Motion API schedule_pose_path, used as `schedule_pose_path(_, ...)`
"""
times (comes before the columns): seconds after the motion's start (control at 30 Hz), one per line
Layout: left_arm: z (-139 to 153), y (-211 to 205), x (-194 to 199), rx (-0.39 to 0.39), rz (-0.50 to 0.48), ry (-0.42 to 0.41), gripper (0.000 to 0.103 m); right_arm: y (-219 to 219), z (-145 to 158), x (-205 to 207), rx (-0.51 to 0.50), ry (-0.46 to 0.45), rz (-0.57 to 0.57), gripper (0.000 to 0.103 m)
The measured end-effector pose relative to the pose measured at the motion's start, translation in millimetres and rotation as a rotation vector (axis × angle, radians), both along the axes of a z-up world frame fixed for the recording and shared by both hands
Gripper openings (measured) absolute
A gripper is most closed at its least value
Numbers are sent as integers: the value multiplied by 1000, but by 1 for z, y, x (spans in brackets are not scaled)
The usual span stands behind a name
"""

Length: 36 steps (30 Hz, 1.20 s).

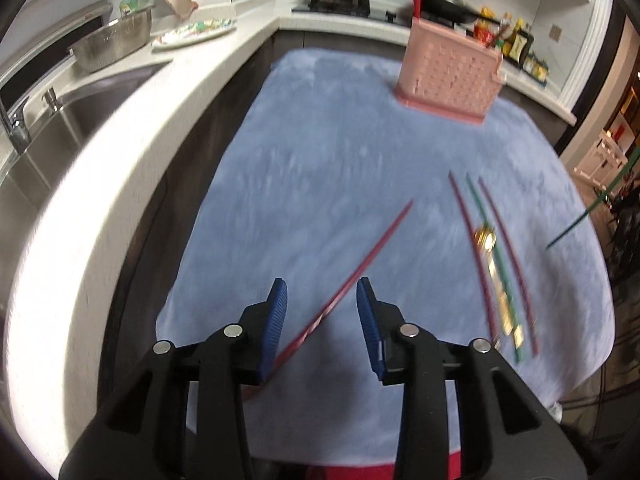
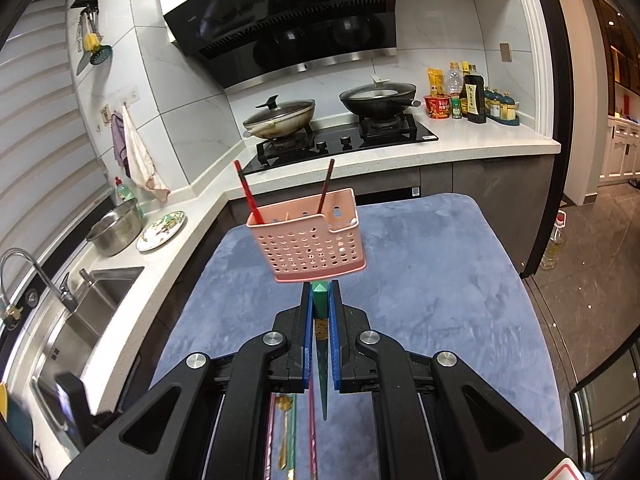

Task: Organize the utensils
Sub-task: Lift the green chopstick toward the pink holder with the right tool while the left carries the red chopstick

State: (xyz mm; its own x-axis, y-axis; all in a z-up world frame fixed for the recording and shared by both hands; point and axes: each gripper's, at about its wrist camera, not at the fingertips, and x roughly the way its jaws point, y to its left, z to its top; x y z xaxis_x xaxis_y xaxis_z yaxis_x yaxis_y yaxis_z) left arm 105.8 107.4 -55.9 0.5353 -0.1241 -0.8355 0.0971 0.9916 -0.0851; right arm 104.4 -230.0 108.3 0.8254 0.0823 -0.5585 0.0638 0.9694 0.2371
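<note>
Left wrist view, left gripper (image 1: 322, 300) jaws apart around a dark red chopstick (image 1: 360, 264) (pads not touching it), on the blue cloth (image 1: 320, 152), pink basket (image 1: 450, 78) far behind, right gripper (image 2: 320, 300) pinching a green chopstick (image 2: 320, 312) just before that basket.

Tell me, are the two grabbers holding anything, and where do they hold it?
The right gripper has its jaws shut on a green chopstick, near its thick end. The left gripper holds nothing: a red chopstick lies between its open jaws.
</note>
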Motion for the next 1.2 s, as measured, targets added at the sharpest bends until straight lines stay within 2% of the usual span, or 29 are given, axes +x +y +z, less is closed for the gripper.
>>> schedule_pose_path(0.3,-44,23,-26,7,-14,81,35,20,9,-39,-12,-12,-11,7)
schedule_pose_path(0.6,-59,28,-25,-12,-58,85,34,30,7,-59,-22,-9,-27,7)
schedule_pose_path(0.7,-60,27,-29,-24,-72,88,31,30,7,-60,-23,-10,-32,7)
schedule_pose_path(0.77,-60,26,-32,-37,-72,92,19,31,7,-61,-22,-10,-31,7)
schedule_pose_path(0.83,-61,24,-37,-44,-64,91,14,32,7,-61,-22,-9,-26,7)
schedule_pose_path(1.03,-57,15,-48,-58,-75,93,9,32,6,-61,-23,-5,-20,7)
schedule_pose_path(1.2,-27,6,-49,-78,-75,47,7,31,6,-62,-19,-12,-26,7)
